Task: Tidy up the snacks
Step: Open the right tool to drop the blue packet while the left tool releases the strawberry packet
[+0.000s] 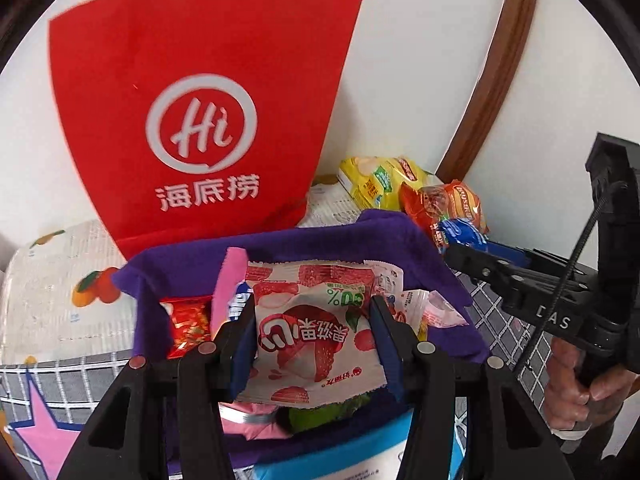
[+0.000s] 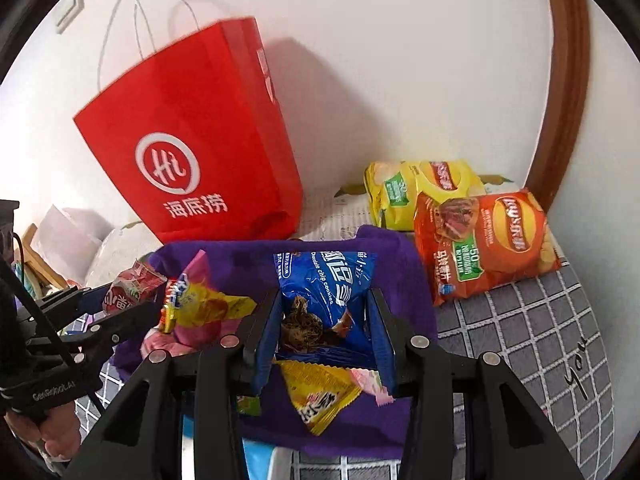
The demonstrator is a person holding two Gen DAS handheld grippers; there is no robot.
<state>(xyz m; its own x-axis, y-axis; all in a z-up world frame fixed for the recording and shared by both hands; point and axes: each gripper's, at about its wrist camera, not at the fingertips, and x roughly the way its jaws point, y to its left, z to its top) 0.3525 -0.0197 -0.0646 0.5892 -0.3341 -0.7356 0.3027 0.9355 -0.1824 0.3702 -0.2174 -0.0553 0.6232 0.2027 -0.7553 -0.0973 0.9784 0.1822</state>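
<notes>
My left gripper (image 1: 312, 344) is shut on a white-and-red strawberry snack packet (image 1: 316, 332), held above a purple cloth basket (image 1: 304, 240) that holds several small snack packs. My right gripper (image 2: 326, 340) is shut on a blue chocolate chip cookie packet (image 2: 326, 296), also over the purple basket (image 2: 404, 280). A yellow packet (image 2: 320, 400) and a pink-yellow one (image 2: 200, 308) lie inside it. In the right wrist view the left gripper (image 2: 136, 292) shows at the left with the strawberry packet (image 2: 128, 288). The right gripper (image 1: 456, 240) shows at the right of the left wrist view.
A tall red paper bag (image 1: 200, 120) stands upright behind the basket against a white wall. A yellow chip bag (image 2: 416, 188) and an orange chip bag (image 2: 484, 240) lie at the back right on a grey checked cloth (image 2: 540, 340). A brown curved frame (image 2: 568, 80) rises at the right.
</notes>
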